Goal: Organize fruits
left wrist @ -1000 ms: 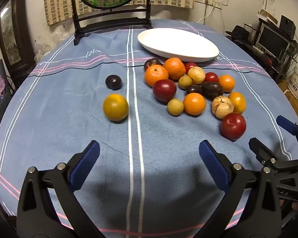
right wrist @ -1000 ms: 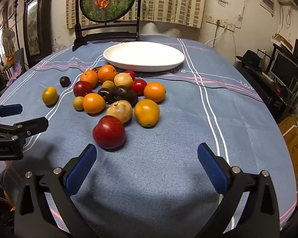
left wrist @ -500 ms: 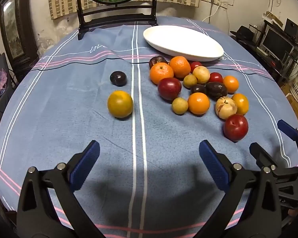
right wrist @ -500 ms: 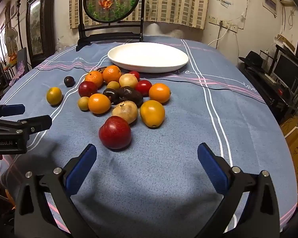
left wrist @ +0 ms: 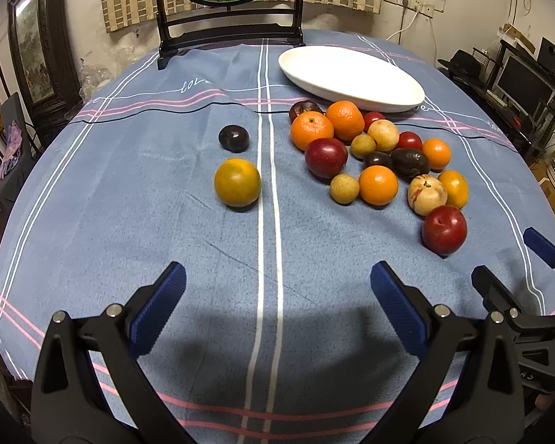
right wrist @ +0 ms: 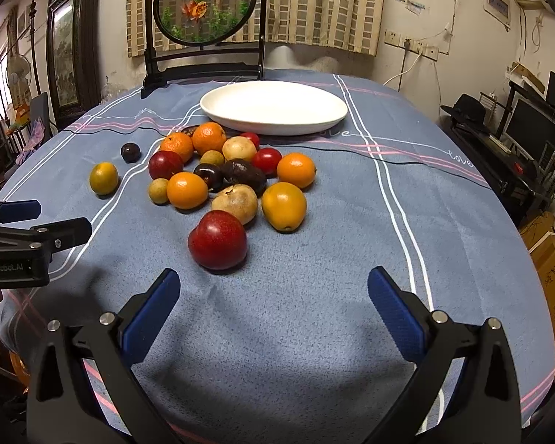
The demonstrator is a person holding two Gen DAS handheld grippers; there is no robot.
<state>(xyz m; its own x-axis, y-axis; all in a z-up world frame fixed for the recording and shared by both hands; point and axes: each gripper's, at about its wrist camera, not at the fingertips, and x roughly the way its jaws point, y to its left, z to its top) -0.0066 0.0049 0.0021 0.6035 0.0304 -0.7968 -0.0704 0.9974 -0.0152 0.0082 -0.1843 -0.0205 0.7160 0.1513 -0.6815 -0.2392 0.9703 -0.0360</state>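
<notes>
Two tongs, left tongs (left wrist: 277, 296) and right tongs (right wrist: 273, 296), are held apart and empty above the desk (right wrist: 351, 259); the nearest red plum (right wrist: 217, 239), lying before the white plate (right wrist: 273, 107), is best centred between the pads.

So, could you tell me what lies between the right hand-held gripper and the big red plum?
Only bare blue tablecloth separates the right hand-held gripper from the red plum, seen in the right wrist view.

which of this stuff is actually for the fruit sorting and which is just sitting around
For the job:
- white plate, nothing on it
- fruit cluster in front of it, nearest a red plum
- two strays: yellow-green citrus, dark plum
- left hand-held gripper and right hand-held gripper, both open

Just lying about:
- round goldfish screen on its stand
- monitor
</notes>
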